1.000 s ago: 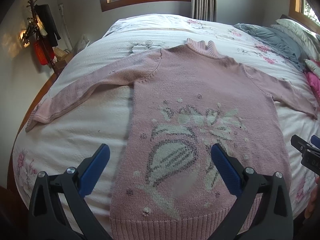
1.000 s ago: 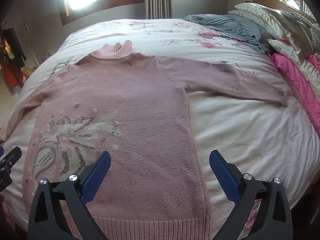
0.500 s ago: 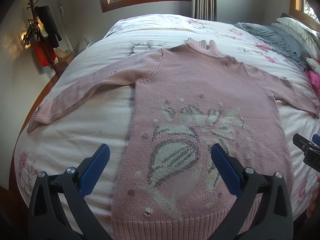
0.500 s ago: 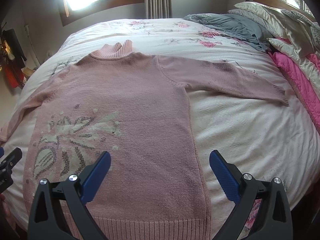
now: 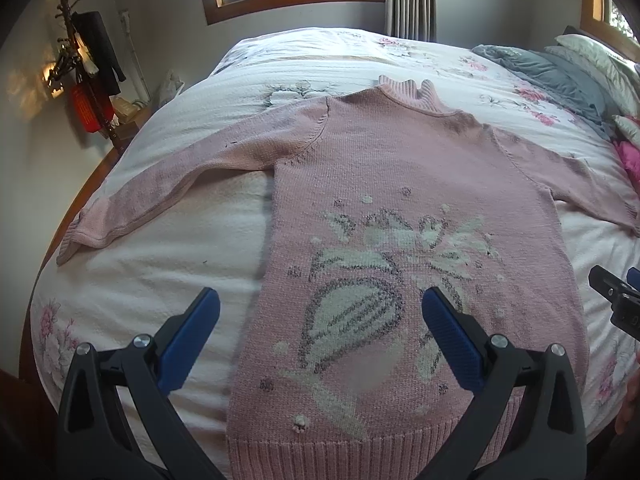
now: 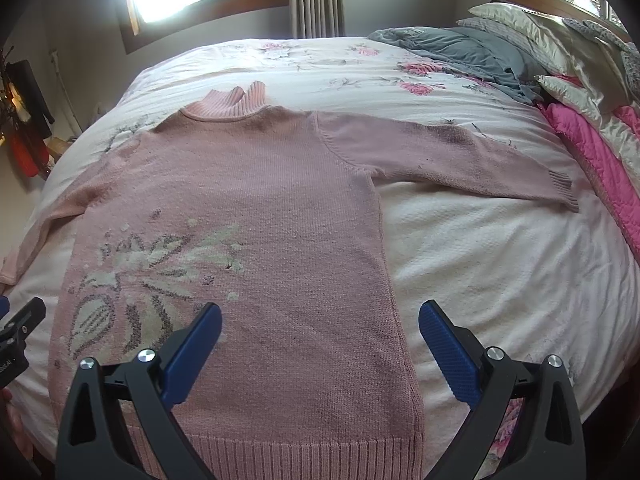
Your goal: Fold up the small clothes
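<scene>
A pink knitted sweater [image 5: 400, 184] [image 6: 256, 200] with a pale flower pattern lies flat and face up on the bed, both sleeves spread out, ribbed hem toward me. My left gripper [image 5: 320, 312] hovers open above the hem's left half, blue pads wide apart with nothing between them. My right gripper [image 6: 320, 320] hovers open above the hem's right half, also holding nothing. The left sleeve cuff [image 5: 70, 240] reaches the bed's left edge; the right sleeve cuff [image 6: 562, 186] lies near the pink quilt. Part of the other gripper shows at each view's side edge.
The bed has a white floral cover [image 6: 480, 260]. A grey blanket [image 6: 460, 54], pillows [image 6: 532, 32] and a pink quilt [image 6: 592, 156] are piled at the right. A coat stand [image 5: 84, 80] stands by the left wall beside the bed's wooden frame.
Both grippers have edged slightly to the left over the hem and stay open. The sweater has not moved.
</scene>
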